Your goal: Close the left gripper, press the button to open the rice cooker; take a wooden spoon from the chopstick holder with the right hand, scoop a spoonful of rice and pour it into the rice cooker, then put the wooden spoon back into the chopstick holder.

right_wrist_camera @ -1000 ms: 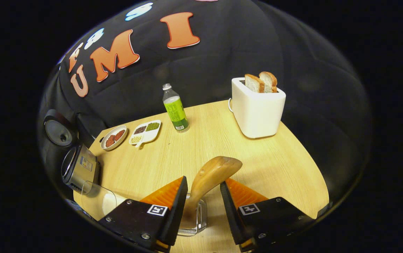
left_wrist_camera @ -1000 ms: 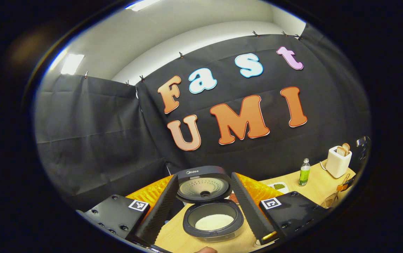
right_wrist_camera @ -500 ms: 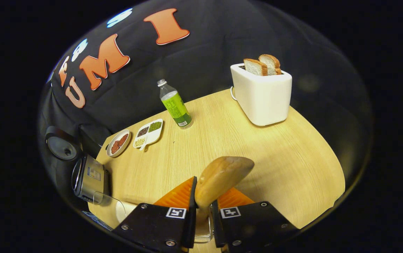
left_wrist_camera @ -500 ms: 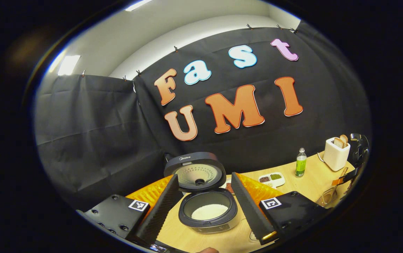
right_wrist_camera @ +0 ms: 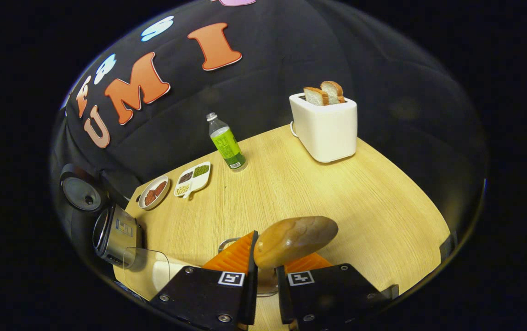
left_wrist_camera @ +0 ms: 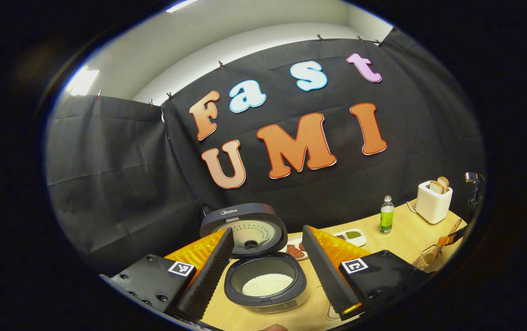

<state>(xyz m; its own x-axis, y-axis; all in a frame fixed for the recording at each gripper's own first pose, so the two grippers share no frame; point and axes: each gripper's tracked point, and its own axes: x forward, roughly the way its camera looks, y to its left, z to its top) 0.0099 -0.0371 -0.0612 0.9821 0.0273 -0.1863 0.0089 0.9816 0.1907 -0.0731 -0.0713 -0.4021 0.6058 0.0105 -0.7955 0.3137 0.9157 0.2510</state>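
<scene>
Right gripper view, right tool pinching wooden spoon, left gripper view, left tool spread, rice cooker apparently holding rice.

A light wooden table carries several bystanders. At its far right stands a white toaster with two slices of bread upright in its slots. Left of it, well apart, a clear bottle with a green label stands upright near the far edge. Farther left lie two small white dishes side by side: a divided dish holding green, dark and pale beans in separate sections, and just beside it a round dish of reddish pieces. Black cloth hangs behind the table as a backdrop.
</scene>
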